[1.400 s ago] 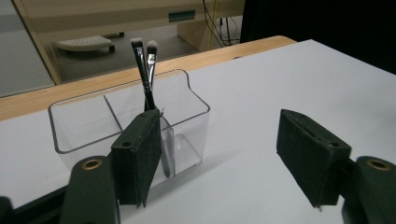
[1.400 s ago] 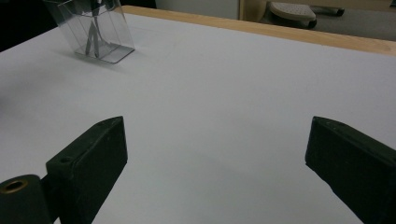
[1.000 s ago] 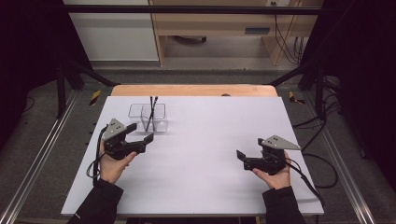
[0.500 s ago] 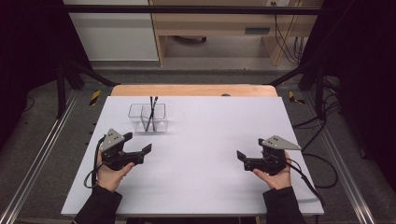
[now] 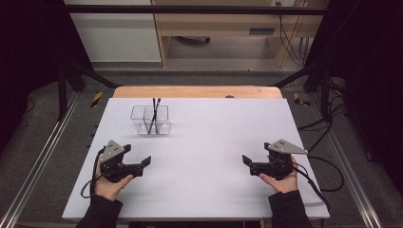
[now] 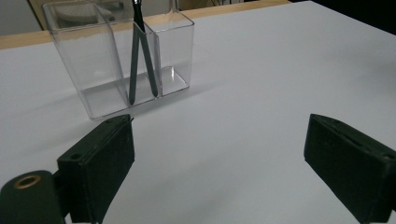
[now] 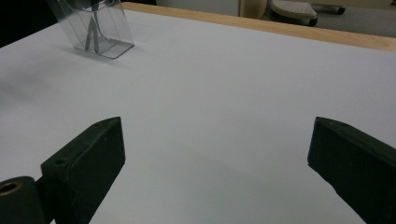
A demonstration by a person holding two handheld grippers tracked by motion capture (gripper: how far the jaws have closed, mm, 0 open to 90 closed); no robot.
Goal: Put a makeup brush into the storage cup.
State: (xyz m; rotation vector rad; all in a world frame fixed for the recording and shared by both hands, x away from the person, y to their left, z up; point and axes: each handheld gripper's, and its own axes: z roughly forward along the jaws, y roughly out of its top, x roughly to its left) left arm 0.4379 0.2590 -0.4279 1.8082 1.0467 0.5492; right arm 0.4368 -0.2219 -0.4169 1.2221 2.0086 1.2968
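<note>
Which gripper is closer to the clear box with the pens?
Left. The left gripper sits just in front of the clear box; the right gripper is far across the table.

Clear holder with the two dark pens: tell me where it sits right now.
In the high view the clear holder stands on the far left part of the white table, ahead of the left gripper; the pens lean in its middle compartment.

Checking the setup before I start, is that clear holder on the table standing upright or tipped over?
Upright. The clear holder stands flat on its base on the white table, with two dark pens leaning inside its middle compartment.
</note>
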